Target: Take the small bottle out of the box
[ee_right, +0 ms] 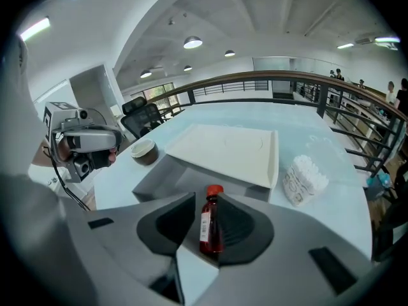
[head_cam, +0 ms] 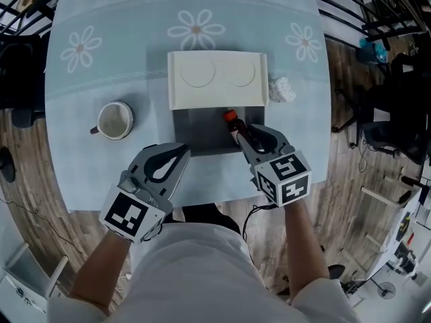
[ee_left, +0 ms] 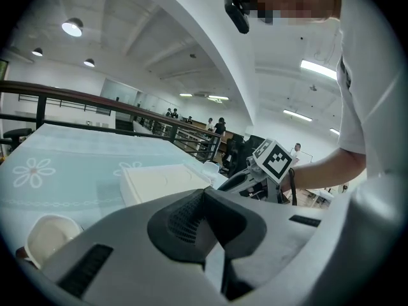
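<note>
A small dark-red bottle (head_cam: 234, 124) with a red cap stands upright over the right part of the open grey box (head_cam: 199, 133). My right gripper (head_cam: 246, 132) is around it and open. In the right gripper view the bottle (ee_right: 211, 227) rests against the right pad (ee_right: 239, 225), and a gap shows between it and the left pad (ee_right: 171, 225). The jaws hide its base. My left gripper (head_cam: 182, 151) hovers at the box's front left corner. Its jaws are shut (ee_left: 204, 194) with nothing between them.
The box's white lid (head_cam: 217, 79) lies open at the back. A white cup (head_cam: 114, 120) stands left of the box, and a white crumpled packet (head_cam: 281, 89) lies to its right. The round table (head_cam: 101, 19) has a pale blue daisy cloth, with railings around it.
</note>
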A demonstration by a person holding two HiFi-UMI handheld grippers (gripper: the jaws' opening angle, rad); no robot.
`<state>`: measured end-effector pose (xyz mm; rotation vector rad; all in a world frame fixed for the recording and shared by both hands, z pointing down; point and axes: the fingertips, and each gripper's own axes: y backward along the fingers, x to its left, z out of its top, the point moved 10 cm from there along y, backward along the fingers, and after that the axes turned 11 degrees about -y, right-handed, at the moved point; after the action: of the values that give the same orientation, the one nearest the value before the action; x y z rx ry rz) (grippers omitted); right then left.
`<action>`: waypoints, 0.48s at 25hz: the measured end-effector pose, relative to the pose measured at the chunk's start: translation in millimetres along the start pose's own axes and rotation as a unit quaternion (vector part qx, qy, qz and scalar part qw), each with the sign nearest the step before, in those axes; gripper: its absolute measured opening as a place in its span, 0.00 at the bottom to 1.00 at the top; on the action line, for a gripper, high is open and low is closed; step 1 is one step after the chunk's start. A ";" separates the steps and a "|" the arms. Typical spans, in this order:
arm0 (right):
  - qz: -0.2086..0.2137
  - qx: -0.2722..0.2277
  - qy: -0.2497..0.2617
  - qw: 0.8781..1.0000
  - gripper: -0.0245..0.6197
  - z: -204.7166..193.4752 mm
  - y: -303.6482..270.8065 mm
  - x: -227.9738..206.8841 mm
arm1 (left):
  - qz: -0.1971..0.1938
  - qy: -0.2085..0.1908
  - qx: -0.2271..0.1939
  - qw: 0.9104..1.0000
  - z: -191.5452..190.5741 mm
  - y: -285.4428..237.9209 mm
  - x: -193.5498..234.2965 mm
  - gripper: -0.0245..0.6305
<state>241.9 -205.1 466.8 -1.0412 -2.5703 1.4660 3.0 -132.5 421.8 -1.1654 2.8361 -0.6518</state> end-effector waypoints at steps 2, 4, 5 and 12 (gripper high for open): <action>-0.007 0.011 0.011 1.000 0.23 2.3 -4.8 1.4 | 0.006 0.005 0.000 1.000 -3.1 4.1 6.3 0.07; -0.014 0.024 0.025 0.999 0.25 3.5 -10.1 2.3 | 0.012 0.009 -0.002 1.000 -6.3 7.1 12.4 0.07; -0.017 0.031 0.031 0.999 0.26 3.8 -13.0 2.7 | 0.014 0.011 -0.003 1.000 -8.2 8.4 15.1 0.07; -0.029 0.091 0.071 0.993 0.32 1.8 -34.4 5.7 | 0.027 0.025 -0.009 0.999 -21.2 14.0 29.0 0.07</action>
<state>218.2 -215.2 490.4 -0.9982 -2.3002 1.5187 -30.8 -135.3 440.1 -1.0853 2.9096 -0.6631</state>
